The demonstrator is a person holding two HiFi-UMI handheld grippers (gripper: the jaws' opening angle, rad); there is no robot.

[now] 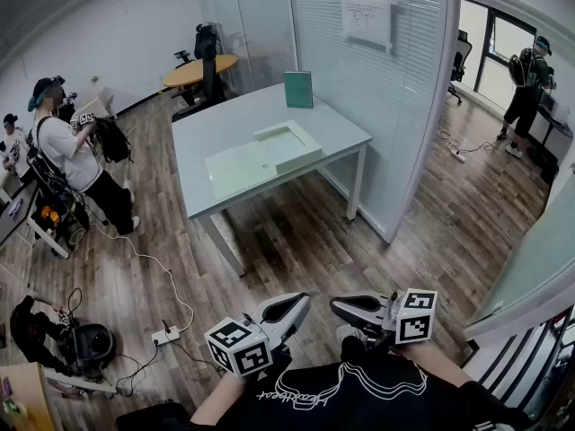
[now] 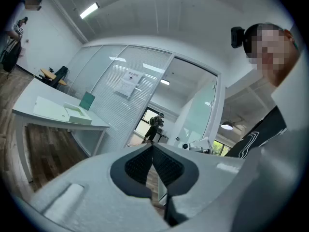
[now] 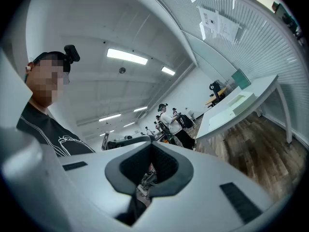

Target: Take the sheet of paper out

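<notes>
A white table [image 1: 216, 126] stands some way ahead on the wooden floor. On it lie a pale green flat sheet-like piece [image 1: 238, 167] and, touching it, a shallow pale green tray [image 1: 289, 144]. A dark green board [image 1: 298, 89] stands upright at the far edge. Both grippers are held close to my chest, far from the table, tips turned toward each other. My left gripper [image 1: 301, 305] is shut with nothing in it, its jaws meeting [image 2: 152, 146]. My right gripper [image 1: 337, 308] is likewise shut and holds nothing [image 3: 150, 144]. The table [image 2: 29, 111] and tray [image 2: 77, 114] show small in the left gripper view.
A glass partition with blinds [image 1: 395, 106] runs just right of the table. People stand at the left [image 1: 67, 155] and beyond the glass at the right [image 1: 530, 88]. Cables and a power strip [image 1: 164, 335] lie on the floor. A round wooden table [image 1: 199, 68] is at the back.
</notes>
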